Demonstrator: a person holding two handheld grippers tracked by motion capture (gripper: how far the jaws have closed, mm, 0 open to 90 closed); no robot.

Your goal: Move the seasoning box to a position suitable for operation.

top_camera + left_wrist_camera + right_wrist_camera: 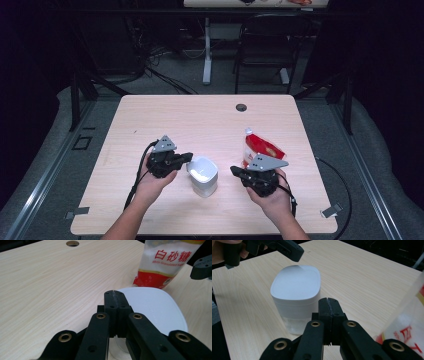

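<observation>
The high view looks forward and down from above the person's side, taking in the whole pale wooden desk [200, 115]. The left gripper view sits low and close behind its own black jaws, facing across the white rounded lidded plastic container [155, 307] toward the red-and-clear printed sugar bag [165, 262]. The right gripper view, equally near, faces that container [297, 295] from the opposite side. All three views share the container

The table [200, 115] is evenly lit from overhead while its surroundings are left dark, soft shadows are cast, and the near jaws are rendered slightly blurred.
</observation>
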